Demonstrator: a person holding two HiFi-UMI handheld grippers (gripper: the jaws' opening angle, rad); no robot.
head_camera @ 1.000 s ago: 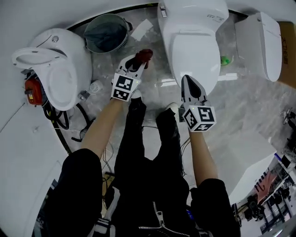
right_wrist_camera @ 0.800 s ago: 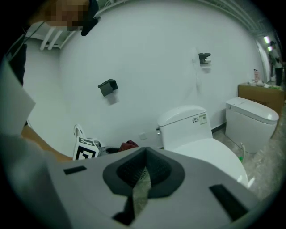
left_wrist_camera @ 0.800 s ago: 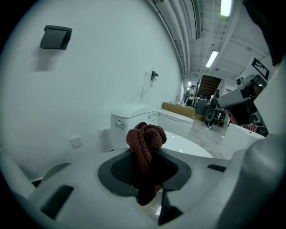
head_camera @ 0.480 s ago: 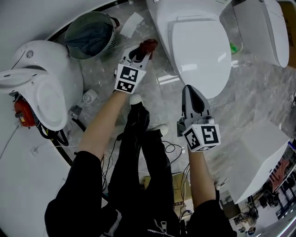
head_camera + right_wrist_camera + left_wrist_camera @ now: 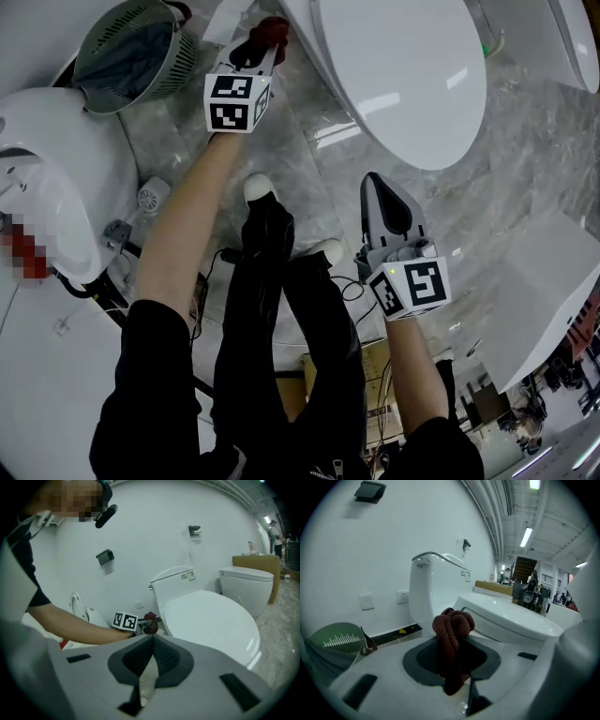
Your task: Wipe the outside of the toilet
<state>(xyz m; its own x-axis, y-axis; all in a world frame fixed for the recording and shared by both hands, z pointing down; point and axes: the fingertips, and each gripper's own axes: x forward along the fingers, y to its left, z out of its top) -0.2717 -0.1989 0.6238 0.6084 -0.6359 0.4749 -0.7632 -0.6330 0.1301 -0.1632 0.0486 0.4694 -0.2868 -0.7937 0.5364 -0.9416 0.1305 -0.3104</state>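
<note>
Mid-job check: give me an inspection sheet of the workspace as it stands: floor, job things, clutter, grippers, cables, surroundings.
Surface: grey marbled floor, glossy; no spills seen.
Job's things: toilet with its lid down; dark red cloth, bunched, close beside the toilet near its tank; contact cannot be told.
Clutter: green basket on the floor at the left, something dark inside.
Grippers: left gripper shut on the cloth; right gripper shut, nothing in it, held off the toilet's front.
Cables: black cables loose on the floor by the person's feet.
Surroundings: white wall with a socket; second toilet at the right.
</note>
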